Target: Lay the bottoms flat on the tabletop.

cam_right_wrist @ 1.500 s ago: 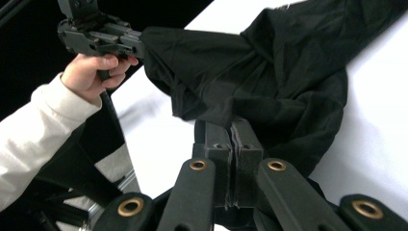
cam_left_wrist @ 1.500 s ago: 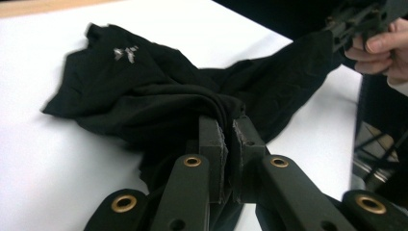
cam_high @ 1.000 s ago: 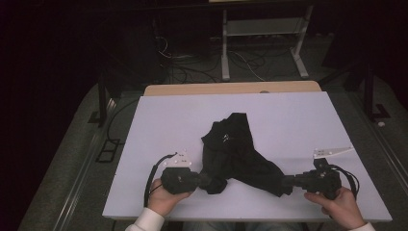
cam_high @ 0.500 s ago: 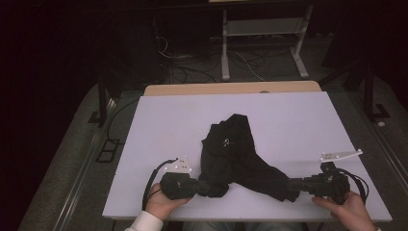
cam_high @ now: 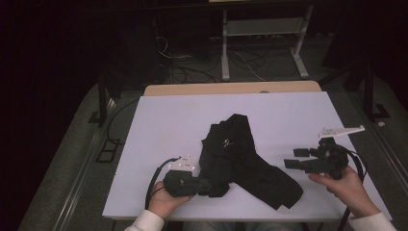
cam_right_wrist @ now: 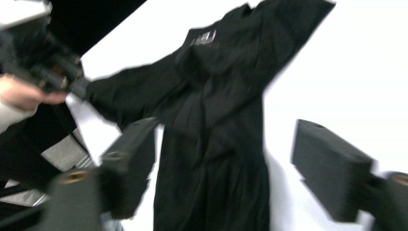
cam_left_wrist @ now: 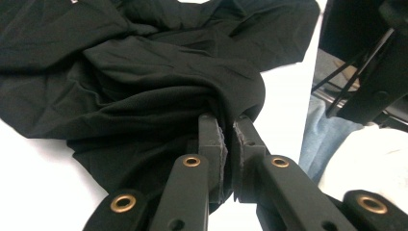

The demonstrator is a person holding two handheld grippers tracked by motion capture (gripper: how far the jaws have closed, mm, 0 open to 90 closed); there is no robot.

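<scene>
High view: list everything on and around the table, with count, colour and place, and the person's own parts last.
garment: one, black, crumpled at the table's near middle.
table: one, white top, centre of the view.
wooden board: one, tan, along the table's far edge.
metal frame: one, pale grey, on the floor beyond the table.
cables: several, dark, on the floor behind the table.
left gripper: one, black, near left, shut on the garment.
right gripper: one, black, near right, open, clear of the garment.
hands: two, at the near edge.
</scene>
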